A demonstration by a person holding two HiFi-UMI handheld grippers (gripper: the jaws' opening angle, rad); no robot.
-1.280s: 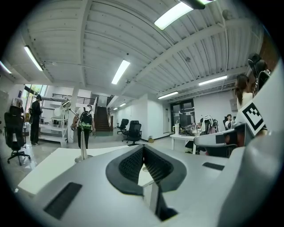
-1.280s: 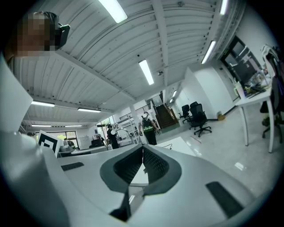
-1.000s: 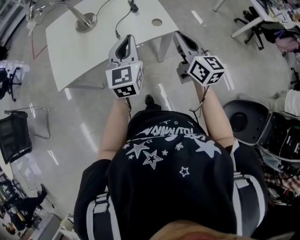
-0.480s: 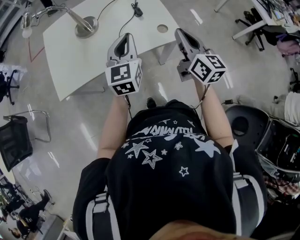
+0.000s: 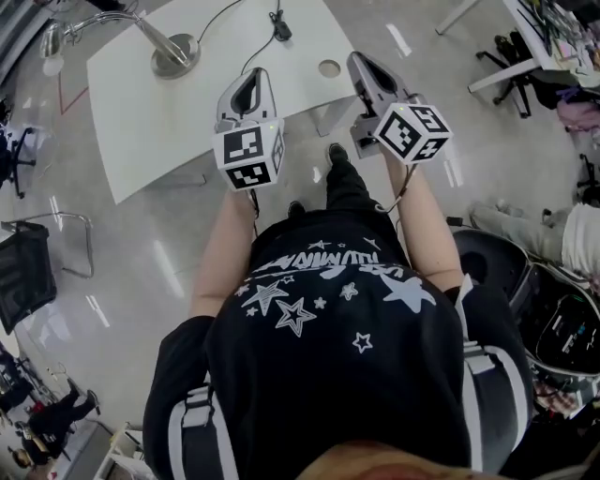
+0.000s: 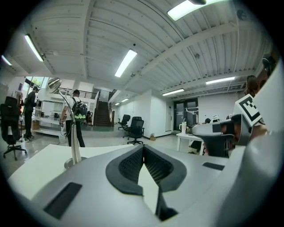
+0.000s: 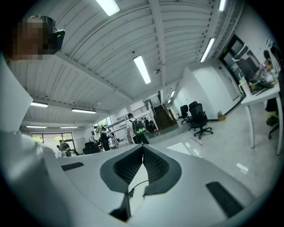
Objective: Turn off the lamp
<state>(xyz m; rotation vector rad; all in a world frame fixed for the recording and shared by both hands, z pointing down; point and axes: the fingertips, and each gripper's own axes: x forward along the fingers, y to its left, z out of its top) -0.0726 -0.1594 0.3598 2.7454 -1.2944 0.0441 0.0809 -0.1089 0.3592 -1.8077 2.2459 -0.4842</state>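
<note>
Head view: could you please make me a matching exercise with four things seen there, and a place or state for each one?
Things:
1. lamp base
2. round hole
3. left tool
4. black chair

Places or states:
A. shut, with nothing in it
B. at the picture's left edge
C. on the white table, toward its left end
D. in the tabletop, beside the right tool

Pairs: 1-C, 2-D, 3-A, 4-B

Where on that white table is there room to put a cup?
The broad bare stretch of the table between the lamp base and its near left edge is free. The far right corner is busier: cable and round hole.
</note>
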